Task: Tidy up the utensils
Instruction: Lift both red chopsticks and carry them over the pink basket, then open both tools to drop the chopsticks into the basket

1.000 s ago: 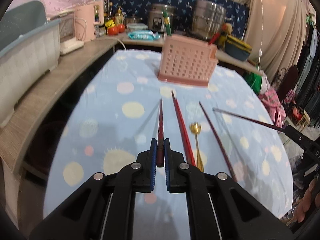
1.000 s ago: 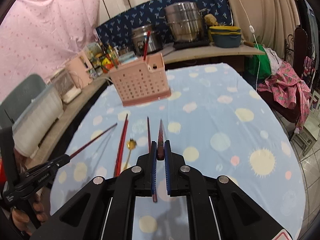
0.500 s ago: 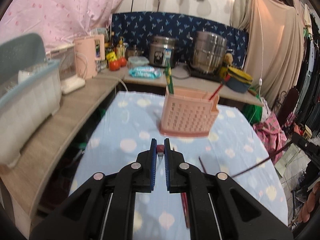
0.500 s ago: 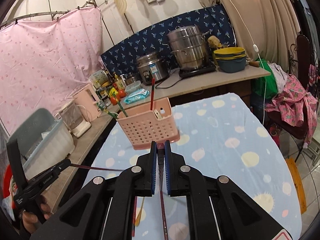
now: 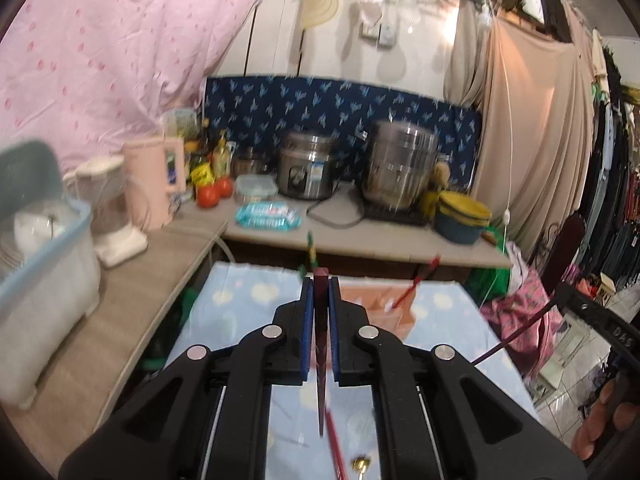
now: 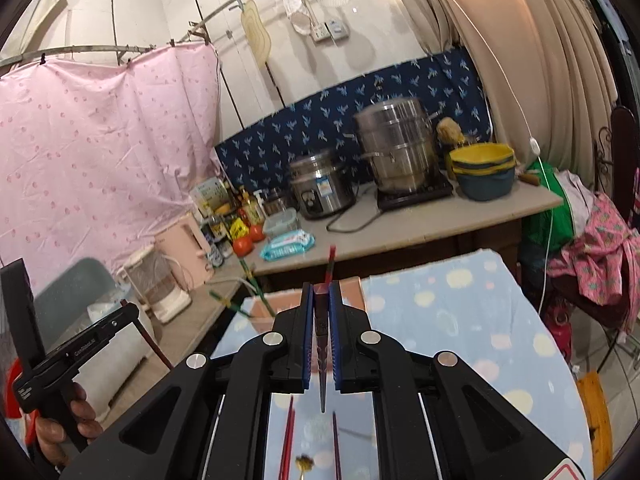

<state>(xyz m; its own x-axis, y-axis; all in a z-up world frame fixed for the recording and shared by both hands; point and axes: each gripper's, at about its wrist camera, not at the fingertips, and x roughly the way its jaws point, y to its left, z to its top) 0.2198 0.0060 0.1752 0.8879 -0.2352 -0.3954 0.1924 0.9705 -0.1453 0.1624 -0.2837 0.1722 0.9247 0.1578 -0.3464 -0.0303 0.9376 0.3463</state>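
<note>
Cramped home kitchen, rice cooker [image 5: 306,176] and steamer pot [image 5: 402,172] on counter [image 5: 360,236], hanging clothes [image 5: 616,200], curtains [image 6: 100,140]

2 wrist fisheyes above the table [image 5: 248,292], facing the counter [image 6: 400,232], perhaps slightly downward.

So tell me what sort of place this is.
Likely a cramped home kitchen corner: a rice cooker and steel steamer pot on the counter, and clothes hanging nearby.

Left gripper [image 5: 319,292] clamped on dark-red chopstick [image 5: 320,360] — pink basket [image 5: 384,312] behind, blue dotted tbl [image 5: 248,292]
</note>
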